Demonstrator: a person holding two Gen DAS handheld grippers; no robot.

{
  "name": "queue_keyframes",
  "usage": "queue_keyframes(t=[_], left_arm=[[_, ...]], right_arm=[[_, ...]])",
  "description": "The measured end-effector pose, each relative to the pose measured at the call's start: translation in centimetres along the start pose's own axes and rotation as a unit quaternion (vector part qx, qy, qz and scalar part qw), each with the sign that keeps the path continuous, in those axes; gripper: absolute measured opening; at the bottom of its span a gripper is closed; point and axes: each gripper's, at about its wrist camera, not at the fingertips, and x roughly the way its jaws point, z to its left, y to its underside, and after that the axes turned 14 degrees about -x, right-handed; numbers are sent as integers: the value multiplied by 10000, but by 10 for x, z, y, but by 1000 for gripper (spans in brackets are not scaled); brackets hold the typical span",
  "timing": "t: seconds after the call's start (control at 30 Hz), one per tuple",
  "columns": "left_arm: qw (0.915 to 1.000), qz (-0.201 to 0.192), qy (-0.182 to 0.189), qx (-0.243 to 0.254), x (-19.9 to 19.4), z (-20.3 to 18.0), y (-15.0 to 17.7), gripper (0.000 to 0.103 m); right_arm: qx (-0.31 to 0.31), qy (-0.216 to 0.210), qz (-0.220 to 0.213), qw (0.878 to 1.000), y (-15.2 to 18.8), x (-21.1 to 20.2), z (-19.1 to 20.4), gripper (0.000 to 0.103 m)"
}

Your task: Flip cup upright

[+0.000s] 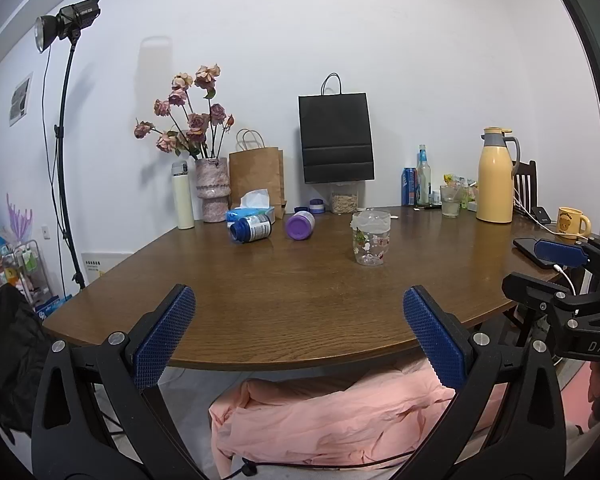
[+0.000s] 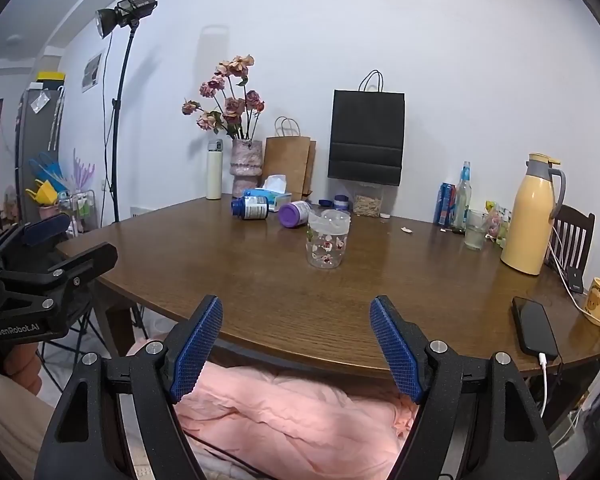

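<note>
A clear plastic cup with a flower print [image 1: 371, 237] stands on the brown table [image 1: 284, 304], past its middle; it also shows in the right wrist view [image 2: 327, 238]. Which end of the cup is up I cannot tell for sure. My left gripper [image 1: 299, 320] is open and empty, held at the table's near edge, well short of the cup. My right gripper [image 2: 296, 328] is open and empty at the near edge too. Each gripper shows at the side of the other's view, the right gripper [image 1: 560, 264] and the left gripper [image 2: 40, 248].
Two bottles lie on their sides, a blue one [image 1: 250, 229] and a purple-capped one [image 1: 300, 225]. A vase of roses [image 1: 213, 188], paper bags [image 1: 336, 138], a yellow jug [image 1: 497, 176], a mug [image 1: 571, 222] and a charging phone [image 2: 534, 330] ring the table. Pink cloth [image 1: 340, 424] lies below the edge.
</note>
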Motion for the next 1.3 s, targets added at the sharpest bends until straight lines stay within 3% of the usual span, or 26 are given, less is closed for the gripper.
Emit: queue_keyframes(t=[1.3], left_arm=[[10000, 11, 17, 29, 1, 2, 6, 103]], right_arm=[[8, 29, 38, 10000, 1, 0, 4, 81]])
